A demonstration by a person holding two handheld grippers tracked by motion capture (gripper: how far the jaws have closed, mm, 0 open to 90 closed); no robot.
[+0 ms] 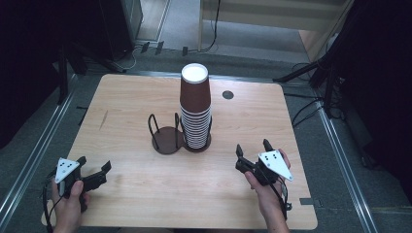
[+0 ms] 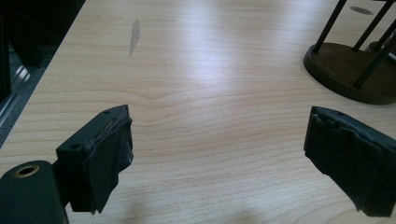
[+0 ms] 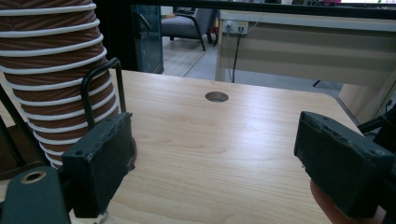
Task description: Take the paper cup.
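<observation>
A tall stack of brown paper cups (image 1: 196, 109) with white rims stands in the right ring of a dark two-place cup holder (image 1: 167, 138) at the table's middle. The holder's left place is empty. My left gripper (image 1: 93, 169) rests at the near left corner, held by a hand, jaws apart with only bare wood between them (image 2: 215, 154). My right gripper (image 1: 252, 147) sits near the front right, pointing toward the stack, open and empty. In the right gripper view (image 3: 212, 168) the cup stack (image 3: 56, 74) rises just left of the left jaw, behind a holder wire.
The wooden table (image 1: 126, 97) has a round cable hole (image 1: 228, 94) behind the stack. Dark stands and cables flank the table on the floor. A desk and a chair stand far behind.
</observation>
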